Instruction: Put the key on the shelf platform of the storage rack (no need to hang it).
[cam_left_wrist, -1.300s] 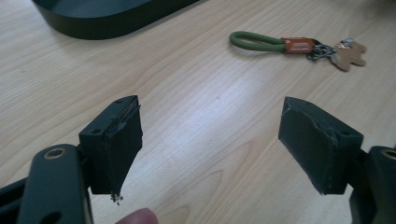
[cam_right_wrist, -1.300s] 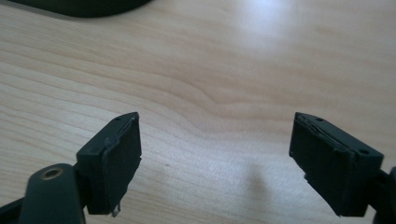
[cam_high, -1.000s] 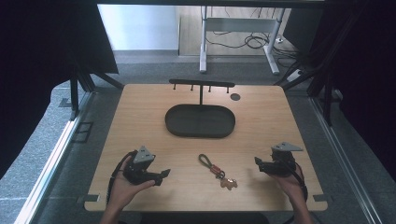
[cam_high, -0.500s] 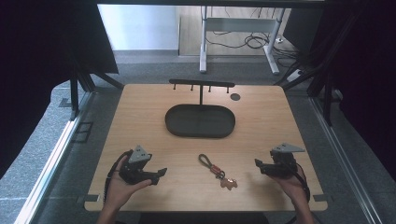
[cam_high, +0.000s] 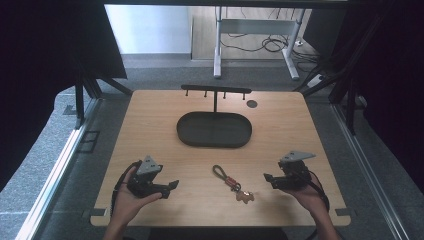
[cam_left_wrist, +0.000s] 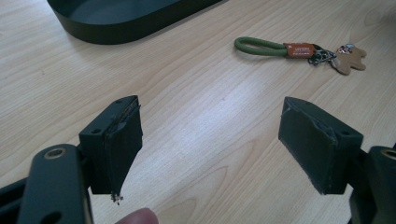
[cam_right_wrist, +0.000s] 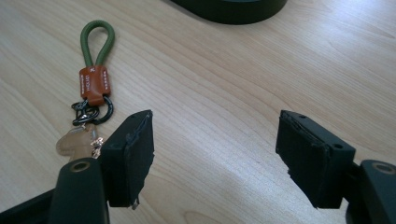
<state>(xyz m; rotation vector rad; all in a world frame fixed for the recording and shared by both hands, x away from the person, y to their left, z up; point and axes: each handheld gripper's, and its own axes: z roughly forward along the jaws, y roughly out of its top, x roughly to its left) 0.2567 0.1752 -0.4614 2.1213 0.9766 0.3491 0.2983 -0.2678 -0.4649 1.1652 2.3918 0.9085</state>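
Between the two grippers, on the bare wood, lay the keychain (cam_high: 232, 182), its green loop toward the tray and its small charm toward the person, untouched and gripped by nothing. It sat just off the left-hand jaw of the right gripper (cam_right_wrist: 215, 154), whose jaws had just been closing yet stood apart with nothing between them. Farther ahead of the left gripper (cam_left_wrist: 210, 140), equally wide and empty, it waited too. Pickup looked unstarted; the dark tray (cam_high: 185, 136) and hook rack (cam_high: 216, 90) beyond stayed unused.
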